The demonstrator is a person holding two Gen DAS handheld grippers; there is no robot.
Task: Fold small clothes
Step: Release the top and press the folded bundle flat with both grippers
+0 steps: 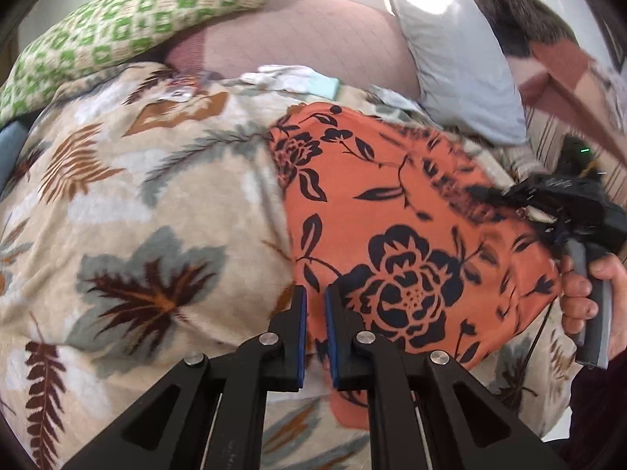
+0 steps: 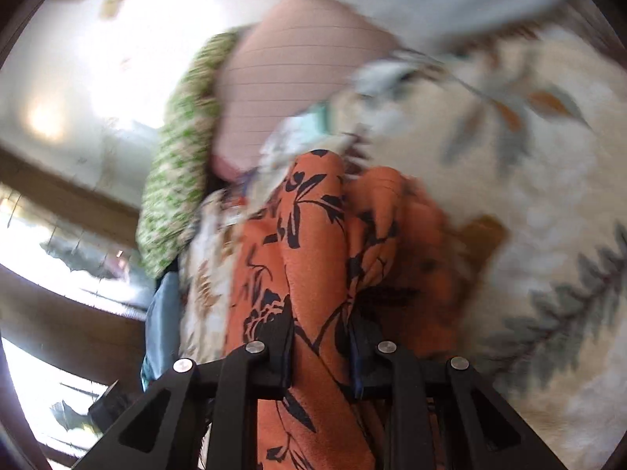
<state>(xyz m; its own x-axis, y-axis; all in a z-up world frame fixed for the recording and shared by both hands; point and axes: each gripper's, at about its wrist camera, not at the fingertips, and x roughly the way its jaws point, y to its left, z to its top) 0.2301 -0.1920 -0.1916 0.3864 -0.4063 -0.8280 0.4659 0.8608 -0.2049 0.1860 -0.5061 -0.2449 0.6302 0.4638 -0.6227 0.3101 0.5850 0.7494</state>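
Two hand-held grippers are shown working on one orange garment (image 1: 411, 235) printed with dark flowers, which is spread over a beige leaf-patterned blanket (image 1: 137, 196) on a bed.

Left wrist view: the left gripper (image 1: 315, 301) is seen from behind, its jaws drawn almost together with only a narrow slot between the blue pads (image 1: 301, 325). The near edge of the orange garment passes through that slot and is pinched there. The garment lies mostly flat, running from the jaws up and to the right across the blanket. At its right edge the right gripper (image 1: 505, 196) is seen, blurred, with a hand (image 1: 588, 293) wrapped around its grey handle.

Right wrist view: a bunched fold of the same garment (image 2: 313, 254) is gathered between the right gripper's (image 2: 321, 329) jaws, which are partly closed and pressed against the cloth on both sides. From the jaws the fabric runs forward in rumpled ridges — the picture is blurred, so finer detail cannot be made out.

Surroundings: a green-and-white checked cushion (image 1: 129, 27) and a pink quilted cover (image 1: 313, 39) are seen beyond the blanket, with a pale blue pillow (image 1: 462, 70) to the right. A small heap of light-coloured cloths (image 1: 290, 76) lies at the blanket's far edge — well apart from the orange garment.
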